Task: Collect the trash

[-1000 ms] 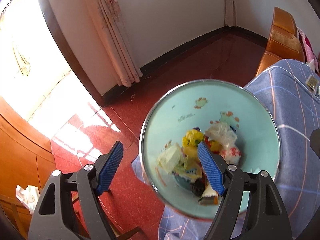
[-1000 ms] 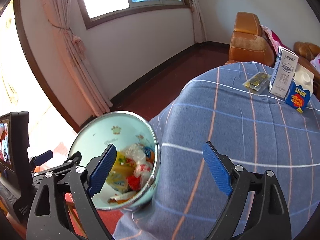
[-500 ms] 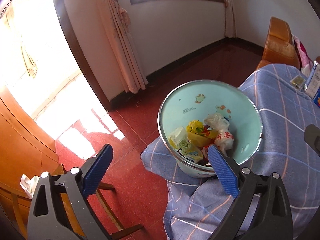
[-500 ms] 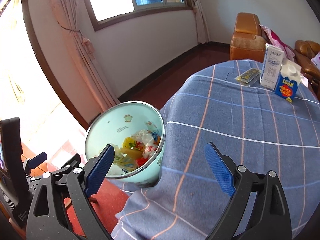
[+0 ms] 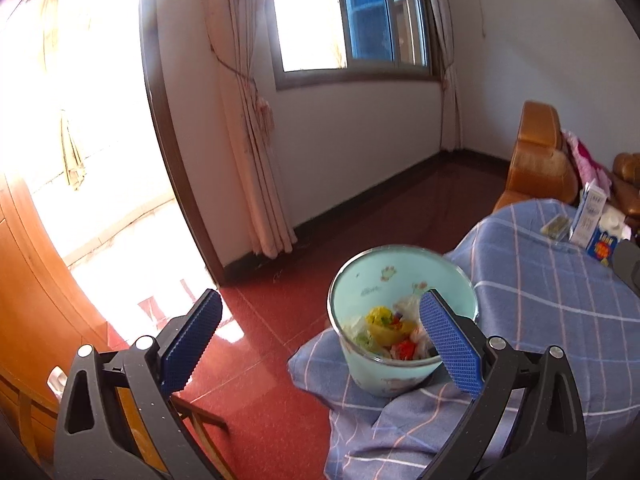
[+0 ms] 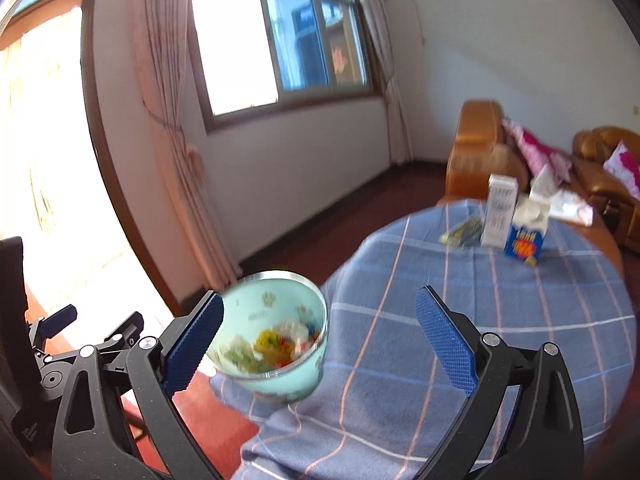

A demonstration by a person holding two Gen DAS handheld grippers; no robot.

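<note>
glossy enamel-like bin (image 5: 404, 376), matt woven tablecloth (image 5: 552, 312), shiny floor (image 5: 260, 380)

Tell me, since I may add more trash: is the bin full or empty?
Partly full. Wrappers cover the bottom of the bin, with bare inner wall above them.

A: From where does the left wrist view look?

B: From behind the left tongs (image 5: 316, 354), angled down past the near left edge of the tabletop (image 5: 560, 304). It faces the far wall with the window (image 5: 352, 16); the red floor (image 5: 260, 360) fills the left half.

A: And the right wrist view?

B: From behind the right tongs (image 6: 320, 348), further right, facing the same wall, with more tabletop (image 6: 500, 320) in frame. It is blurred.

A: What do they share?

B: The pale blue bucket (image 5: 400, 320) (image 6: 276, 336), near in both, the window (image 6: 280, 40), the cartons (image 5: 588, 218) (image 6: 500, 216) at the far side, and the brown sofa (image 5: 536, 152) (image 6: 476, 144).
</note>
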